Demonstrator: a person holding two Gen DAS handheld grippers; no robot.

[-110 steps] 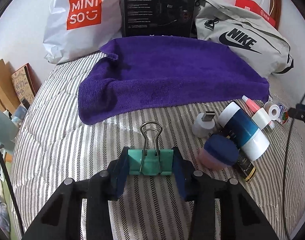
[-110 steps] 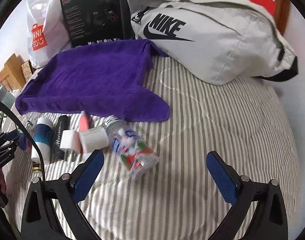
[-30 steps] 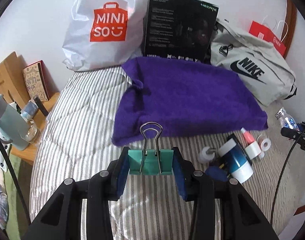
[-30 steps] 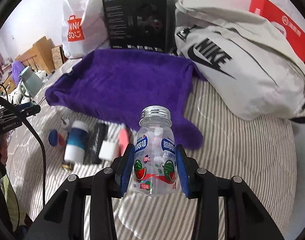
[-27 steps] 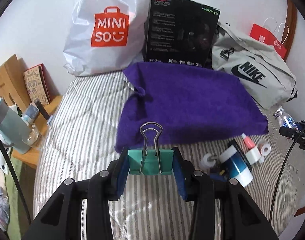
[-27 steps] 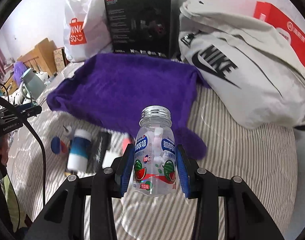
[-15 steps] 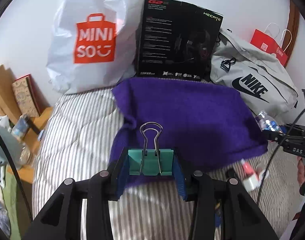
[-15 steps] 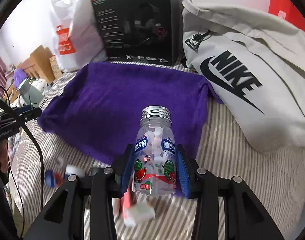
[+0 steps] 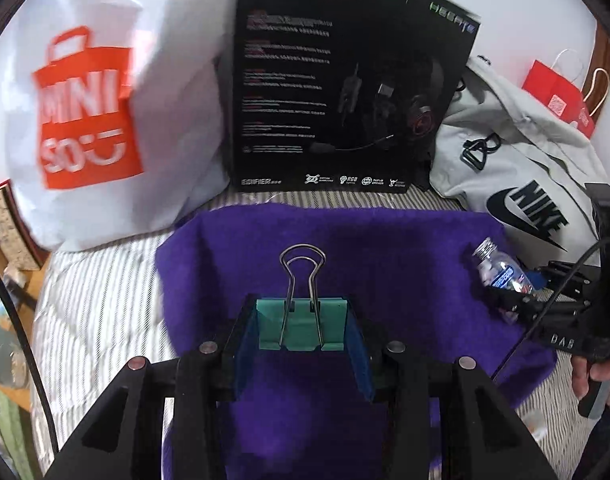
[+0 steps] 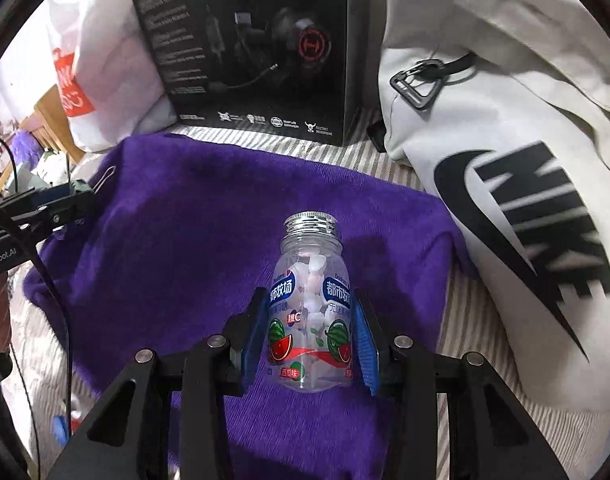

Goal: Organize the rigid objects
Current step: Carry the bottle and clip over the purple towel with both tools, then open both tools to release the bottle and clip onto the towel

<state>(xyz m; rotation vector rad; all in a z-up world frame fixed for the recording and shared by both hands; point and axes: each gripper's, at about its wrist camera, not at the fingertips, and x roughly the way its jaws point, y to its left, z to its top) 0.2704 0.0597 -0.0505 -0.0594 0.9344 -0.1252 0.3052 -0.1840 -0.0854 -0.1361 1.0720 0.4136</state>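
Note:
My left gripper (image 9: 303,330) is shut on a green binder clip (image 9: 301,322) with its wire handles pointing up, held over the purple towel (image 9: 385,264). In the right wrist view my right gripper (image 10: 311,338) is shut on a clear candy bottle (image 10: 311,304) with a silver screw top and watermelon label, also above the purple towel (image 10: 193,248). The left wrist view shows that candy bottle (image 9: 501,274) at the towel's right side, with the right gripper behind it. The left gripper and its clip (image 10: 83,188) appear at the towel's left edge in the right wrist view.
A black headset box (image 9: 345,92) stands behind the towel, flanked by a white Miniso bag (image 9: 89,112) and a grey Nike bag (image 10: 525,160). A red paper bag (image 9: 557,96) sits far right. Small items (image 10: 61,428) lie on the striped bedding at lower left.
Both grippers have moved forward over the purple towel, carrying the clip and the bottle. The pile of small items has dropped out of the left wrist view.

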